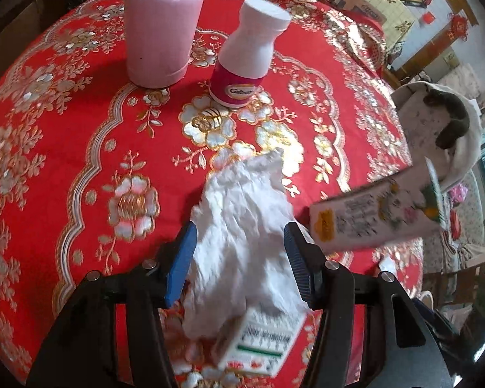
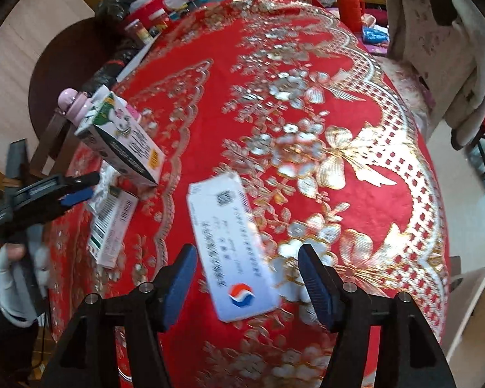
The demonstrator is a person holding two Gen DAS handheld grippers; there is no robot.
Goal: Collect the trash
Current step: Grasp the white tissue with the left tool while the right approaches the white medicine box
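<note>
A crumpled white tissue (image 1: pixel 245 229) lies on the red tablecloth (image 1: pixel 80 148) between the open fingers of my left gripper (image 1: pixel 241 236), over a small white and green carton (image 1: pixel 262 342). A flowered carton (image 1: pixel 375 216) lies just right of it and also shows in the right wrist view (image 2: pixel 126 142). My right gripper (image 2: pixel 247 258) is open around a flat white box with a red and blue logo (image 2: pixel 232 249). The left gripper (image 2: pixel 71 194) shows at the left of the right wrist view, beside the small carton (image 2: pixel 113 226).
A pink jar (image 1: pixel 161 29) and a white bottle with a magenta label (image 1: pixel 245 55) stand at the far side. A chair draped with a cream garment (image 2: pixel 443 51) stands at the table's right. Clutter of jars and bags (image 2: pixel 158 9) sits beyond the far edge.
</note>
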